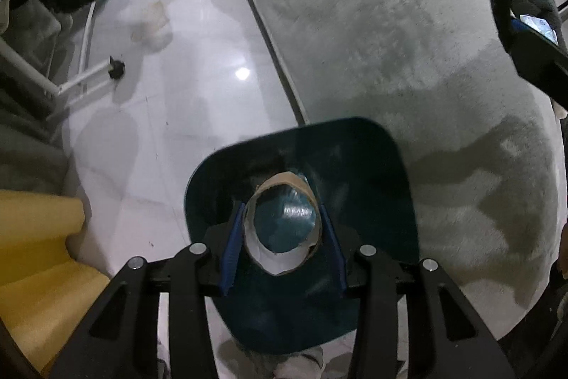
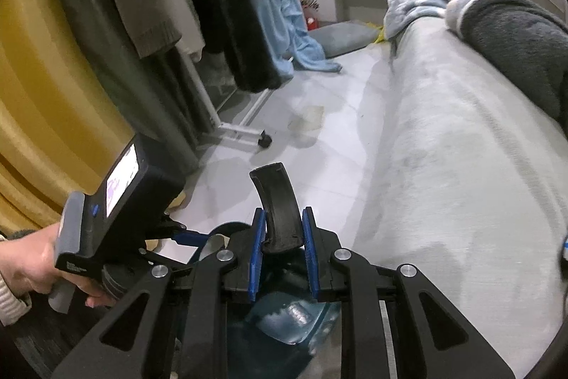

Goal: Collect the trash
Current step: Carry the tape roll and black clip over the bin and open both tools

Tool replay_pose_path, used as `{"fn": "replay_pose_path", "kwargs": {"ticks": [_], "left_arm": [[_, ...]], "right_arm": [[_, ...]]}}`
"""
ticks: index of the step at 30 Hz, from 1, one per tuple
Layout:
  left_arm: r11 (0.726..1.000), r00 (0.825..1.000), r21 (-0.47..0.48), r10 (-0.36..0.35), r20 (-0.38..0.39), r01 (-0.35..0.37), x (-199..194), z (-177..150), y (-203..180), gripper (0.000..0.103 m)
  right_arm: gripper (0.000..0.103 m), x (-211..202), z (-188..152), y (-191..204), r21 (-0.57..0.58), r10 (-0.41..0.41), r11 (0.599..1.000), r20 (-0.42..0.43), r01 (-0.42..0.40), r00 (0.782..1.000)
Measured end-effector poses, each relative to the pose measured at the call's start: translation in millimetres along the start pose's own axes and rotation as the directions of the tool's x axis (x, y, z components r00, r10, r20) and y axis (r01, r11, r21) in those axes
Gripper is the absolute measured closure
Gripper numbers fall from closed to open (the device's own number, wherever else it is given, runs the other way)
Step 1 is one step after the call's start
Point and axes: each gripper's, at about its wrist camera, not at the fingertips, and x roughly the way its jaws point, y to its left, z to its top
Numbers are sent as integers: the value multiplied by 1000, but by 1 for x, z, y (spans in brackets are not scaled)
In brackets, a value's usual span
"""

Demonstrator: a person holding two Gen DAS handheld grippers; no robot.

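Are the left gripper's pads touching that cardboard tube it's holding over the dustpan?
Touching. The left wrist view shows both blue pads pressed against the sides of the cardboard tube, squeezing it oval above the teal dustpan.

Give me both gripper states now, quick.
Left gripper: closed on a cardboard tube, over the teal dustpan.
Right gripper: shut on the black handle.

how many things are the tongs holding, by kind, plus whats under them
cardboard tube, in the left tongs: 1
curved black plastic piece, in the right tongs: 1
dark teal bin below both: 1
total: 3
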Motion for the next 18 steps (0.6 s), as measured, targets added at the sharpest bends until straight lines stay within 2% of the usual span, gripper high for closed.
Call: {"fn": "replay_pose_path", "kwargs": {"ticks": [3,4,11,18], "left_arm": [[1000,1000,-1,-6,-23,6,0,-7,5,44],[1000,1000,-1,-8,-27,8,-1,-7,6,42],[1000,1000,-26,-2,0,2,-16,-14,17,33],[998,995,-60,-10,98,16,-43,-12,33,27]], "right_arm": [[82,12,-2,3,2,6,1000,-31,-6,1000],[82,17,-2,4,4,8,1000,-44,-8,999],[82,44,-13,14,10,14,1000,-127,-13,992],[82,64,-22,15,27,18,1000,-195,-13,981]]}}
